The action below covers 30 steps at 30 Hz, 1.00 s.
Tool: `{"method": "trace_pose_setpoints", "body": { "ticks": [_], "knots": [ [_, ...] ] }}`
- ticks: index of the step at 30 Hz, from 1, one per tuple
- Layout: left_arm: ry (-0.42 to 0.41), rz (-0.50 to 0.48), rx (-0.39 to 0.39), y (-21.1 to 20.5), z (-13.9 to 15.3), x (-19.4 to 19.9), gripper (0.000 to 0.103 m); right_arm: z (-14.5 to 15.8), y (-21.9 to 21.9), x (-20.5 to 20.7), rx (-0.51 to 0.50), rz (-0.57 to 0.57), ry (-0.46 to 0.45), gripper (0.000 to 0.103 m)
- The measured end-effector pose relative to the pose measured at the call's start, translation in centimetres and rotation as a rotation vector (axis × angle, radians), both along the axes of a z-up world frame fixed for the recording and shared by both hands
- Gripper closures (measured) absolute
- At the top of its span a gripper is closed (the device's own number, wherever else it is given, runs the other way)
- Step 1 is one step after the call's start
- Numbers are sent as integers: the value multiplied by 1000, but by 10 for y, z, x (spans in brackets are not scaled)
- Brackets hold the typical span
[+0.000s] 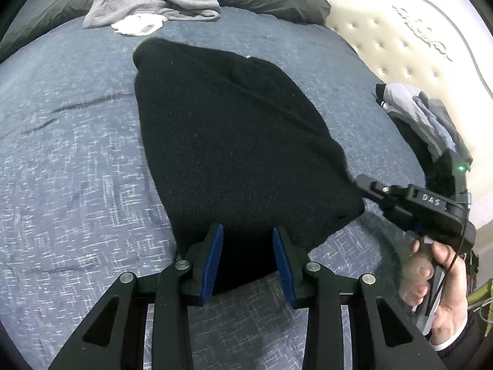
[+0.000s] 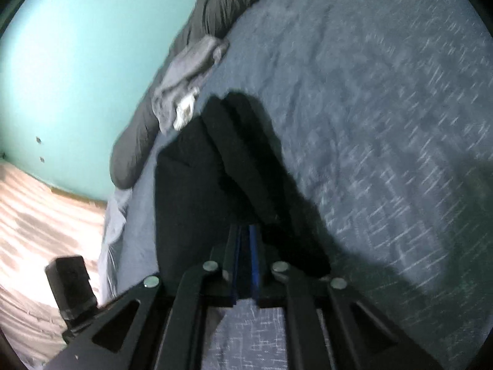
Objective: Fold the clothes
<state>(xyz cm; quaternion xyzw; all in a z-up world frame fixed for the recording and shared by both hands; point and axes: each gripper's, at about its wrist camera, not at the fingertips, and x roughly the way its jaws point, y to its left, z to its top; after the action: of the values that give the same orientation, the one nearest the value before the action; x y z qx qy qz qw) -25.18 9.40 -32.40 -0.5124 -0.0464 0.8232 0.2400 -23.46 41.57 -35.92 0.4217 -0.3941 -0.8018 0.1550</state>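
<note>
Left wrist view: blue bedspread point(image 1: 77, 160) bearing a black garment point(image 1: 234, 141), soft and limp; left gripper point(image 1: 248, 259) parted above its near hem. Right wrist view: right gripper point(image 2: 245, 259) pinching the garment's edge point(image 2: 265, 203), a sound corner hold.

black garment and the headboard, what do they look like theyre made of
Black garment: looks like a thick knit or fleece, matte with a fuzzy, pilled surface and soft edges; which of the two is unclear.
Headboard: seems to be cream leather or faux leather, slightly glossy, with button tufting and raised scroll trim.
</note>
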Motion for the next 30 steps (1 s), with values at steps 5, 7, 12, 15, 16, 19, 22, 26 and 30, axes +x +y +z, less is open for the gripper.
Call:
{"method": "trace_pose_setpoints", "body": {
  "ticks": [5, 7, 12, 15, 16, 19, 22, 26, 30],
  "knots": [
    [2, 91, 35, -26, 8, -3, 66, 8, 6, -4, -20, 17, 24, 64],
    [-9, 125, 57, -37, 8, -5, 65, 9, 4, -5, -24, 40, 34, 64],
    [-48, 167, 99, -55, 2, -8, 64, 13, -12, -10, 20, 112, 62, 64],
    [-69, 164, 108, -55, -3, -8, 63, 5, -19, -15, 24, 141, 55, 64],
    [-80, 161, 113, -54, -5, -8, 63, 2, -20, -14, 27, 146, 48, 67],
    [-113, 152, 124, -52, -13, -9, 63, 0, -21, -12, 49, 152, 45, 85],
    [-130, 156, 140, -51, -18, -9, 62, 3, -18, -10, 38, 156, 55, 94],
    [-138, 154, 151, -52, -19, -9, 62, 9, -9, -4, 11, 135, 59, 96],
    [-139, 141, 132, -50, -20, -9, 60, 11, -3, 0, 8, 118, 50, 97]
  ]
}}
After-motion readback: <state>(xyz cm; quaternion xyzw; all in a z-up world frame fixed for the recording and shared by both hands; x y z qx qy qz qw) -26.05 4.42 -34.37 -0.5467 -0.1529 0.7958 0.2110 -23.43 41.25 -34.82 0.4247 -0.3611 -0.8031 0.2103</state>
